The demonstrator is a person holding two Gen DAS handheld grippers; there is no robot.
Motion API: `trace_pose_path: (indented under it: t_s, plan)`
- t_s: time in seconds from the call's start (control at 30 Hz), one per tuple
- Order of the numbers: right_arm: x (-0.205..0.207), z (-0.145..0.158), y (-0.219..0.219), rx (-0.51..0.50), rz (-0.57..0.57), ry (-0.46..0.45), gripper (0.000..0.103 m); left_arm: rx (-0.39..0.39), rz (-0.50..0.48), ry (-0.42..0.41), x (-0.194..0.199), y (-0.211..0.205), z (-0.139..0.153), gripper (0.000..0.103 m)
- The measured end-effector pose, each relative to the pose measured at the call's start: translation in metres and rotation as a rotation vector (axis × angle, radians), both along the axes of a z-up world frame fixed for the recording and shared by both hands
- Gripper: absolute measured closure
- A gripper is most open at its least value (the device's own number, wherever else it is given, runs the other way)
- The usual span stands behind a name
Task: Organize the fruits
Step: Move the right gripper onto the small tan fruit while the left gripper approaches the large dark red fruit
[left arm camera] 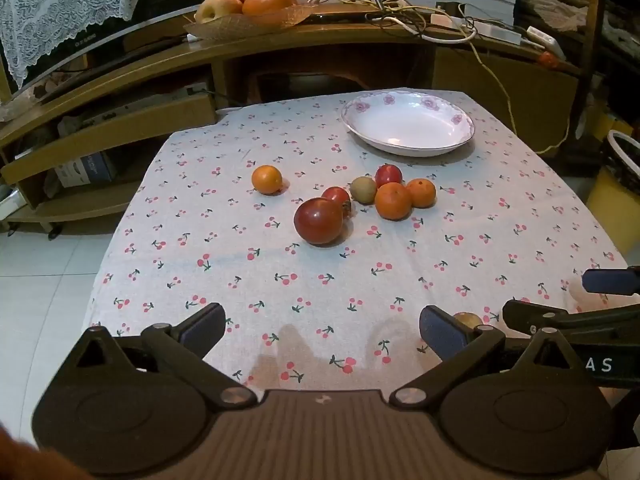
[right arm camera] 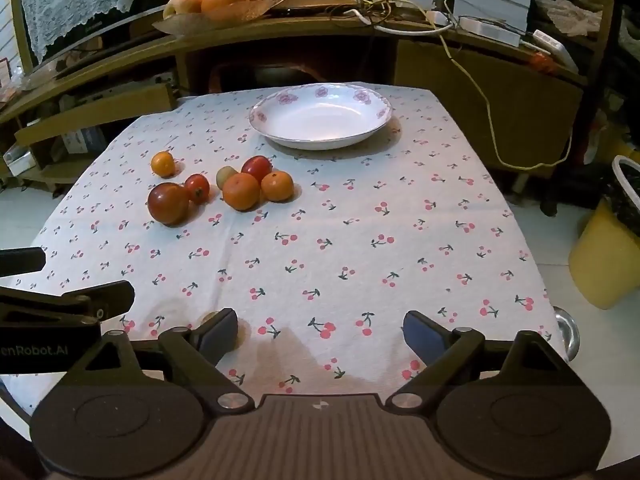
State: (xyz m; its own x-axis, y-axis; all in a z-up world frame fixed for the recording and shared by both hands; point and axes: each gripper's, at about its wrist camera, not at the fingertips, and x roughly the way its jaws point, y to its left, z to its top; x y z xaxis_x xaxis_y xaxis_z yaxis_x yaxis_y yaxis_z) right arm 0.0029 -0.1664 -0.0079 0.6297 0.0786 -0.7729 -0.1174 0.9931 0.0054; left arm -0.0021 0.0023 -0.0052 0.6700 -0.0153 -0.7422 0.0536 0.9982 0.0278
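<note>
Two grippers are hovering at the near edge of the cherry-print tablecloth point(left arm camera: 360, 264), and I am keeping both spread wide with nothing between the fingers: the left gripper point(left arm camera: 320, 326) and the right gripper point(right arm camera: 320, 330). A small brownish fruit point(left arm camera: 468, 319) is peeking out just beside the left tool's right finger. Farther ahead of the left gripper, the big tomato point(left arm camera: 319, 221) is sitting nearest, with the cluster of oranges point(left arm camera: 394, 201) just beyond it. Farthest ahead, the flowered plate point(left arm camera: 408, 124) is waiting empty. I judge nothing is sorted yet; next I am reaching forward to pinch one fruit gently.
</note>
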Motion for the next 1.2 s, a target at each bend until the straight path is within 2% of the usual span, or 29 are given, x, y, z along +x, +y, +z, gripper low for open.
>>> trace_pose_path:
  t_s: [0.57, 0.77, 0.87, 0.93, 1.07, 1.2]
  plan:
    - [-0.001, -0.006, 0.014, 0.020, 0.081, 0.034, 0.024, -0.003, 0.015, -0.006, -0.002, 0.013, -0.001, 0.000]
    - [-0.001, -0.009, 0.025, 0.042, 0.151, 0.069, 0.028, -0.003, 0.019, -0.008, -0.004, 0.018, -0.003, 0.000]
    - [-0.002, -0.011, 0.036, 0.028, 0.204, 0.060, 0.035, 0.007, 0.018, -0.013, -0.005, 0.017, -0.003, 0.000]
    - [-0.001, -0.013, 0.041, 0.037, 0.227, 0.068, 0.046, 0.005, 0.020, -0.012, -0.004, 0.018, -0.004, 0.000]
    - [0.004, -0.019, 0.043, 0.037, 0.232, 0.097, 0.058, -0.001, 0.023, -0.005, -0.002, 0.020, -0.006, 0.000]
    - [0.006, -0.020, 0.039, 0.040, 0.224, 0.086, 0.070, 0.001, 0.011, 0.002, 0.000, 0.016, -0.009, 0.000]
